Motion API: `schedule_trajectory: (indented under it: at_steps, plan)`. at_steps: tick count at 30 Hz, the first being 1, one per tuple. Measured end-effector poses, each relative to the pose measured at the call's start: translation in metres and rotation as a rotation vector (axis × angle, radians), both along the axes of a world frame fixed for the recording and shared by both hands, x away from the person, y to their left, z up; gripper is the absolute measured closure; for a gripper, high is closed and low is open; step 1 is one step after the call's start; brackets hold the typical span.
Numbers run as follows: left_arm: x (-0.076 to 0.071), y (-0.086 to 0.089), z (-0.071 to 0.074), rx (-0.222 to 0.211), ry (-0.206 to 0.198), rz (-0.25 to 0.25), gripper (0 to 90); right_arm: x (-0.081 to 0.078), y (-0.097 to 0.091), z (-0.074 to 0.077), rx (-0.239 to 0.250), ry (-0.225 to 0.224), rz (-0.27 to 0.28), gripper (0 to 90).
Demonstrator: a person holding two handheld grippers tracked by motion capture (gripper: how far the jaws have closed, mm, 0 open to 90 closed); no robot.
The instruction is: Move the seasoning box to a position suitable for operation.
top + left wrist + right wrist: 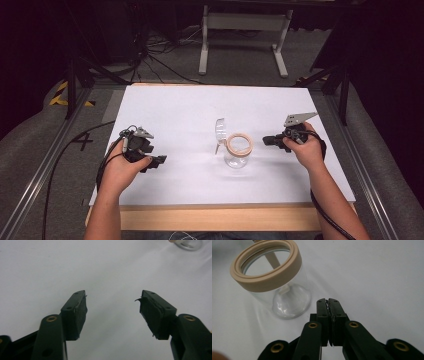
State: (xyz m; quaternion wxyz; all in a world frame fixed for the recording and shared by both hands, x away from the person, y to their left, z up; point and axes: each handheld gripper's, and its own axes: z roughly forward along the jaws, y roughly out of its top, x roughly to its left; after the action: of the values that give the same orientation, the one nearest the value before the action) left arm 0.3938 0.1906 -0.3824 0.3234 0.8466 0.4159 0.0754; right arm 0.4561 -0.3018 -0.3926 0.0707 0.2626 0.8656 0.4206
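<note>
While left gripper (112,305) gapes, right gripper (328,301) pinched empty, clear glass jar (237,152), beige rubbery ring.

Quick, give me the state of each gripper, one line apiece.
Left gripper: open, nothing between its jaws, over the white table.
Right gripper: closed, holding nothing, beside the glass jar.

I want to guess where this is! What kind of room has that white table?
Probably a lab or recording workspace, not a home. The white table stands on grey carpet among loose cables and metal rails, with a lone glass jar set out for practice.
</note>
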Motion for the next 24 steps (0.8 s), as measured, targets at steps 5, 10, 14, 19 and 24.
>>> schedule_trajectory:
  at_steps: [5, 10, 14, 19, 24]
  plan:
    - [0.003, -0.007, 0.004, -0.079, -0.012, -0.071, 47.6, 0.002, 0.003, -0.002, 0.027, 0.005, 0.031, 89.5]
    - [0.0, -0.014, 0.003, -0.071, 0.002, -0.094, 51.9, 0.003, 0.01, -0.003, 0.018, -0.002, 0.074, 89.5]
    - [0.0, -0.017, 0.002, -0.054, 0.012, -0.115, 52.0, 0.003, 0.014, -0.004, 0.017, -0.003, 0.092, 89.6]
    - [0.001, -0.025, -0.002, -0.013, 0.027, -0.127, 44.6, 0.009, 0.023, -0.018, -0.005, 0.001, 0.107, 89.8]
    - [0.0, -0.029, -0.007, 0.006, 0.049, -0.124, 42.6, 0.014, 0.031, -0.028, 0.001, 0.019, 0.114, 89.8]
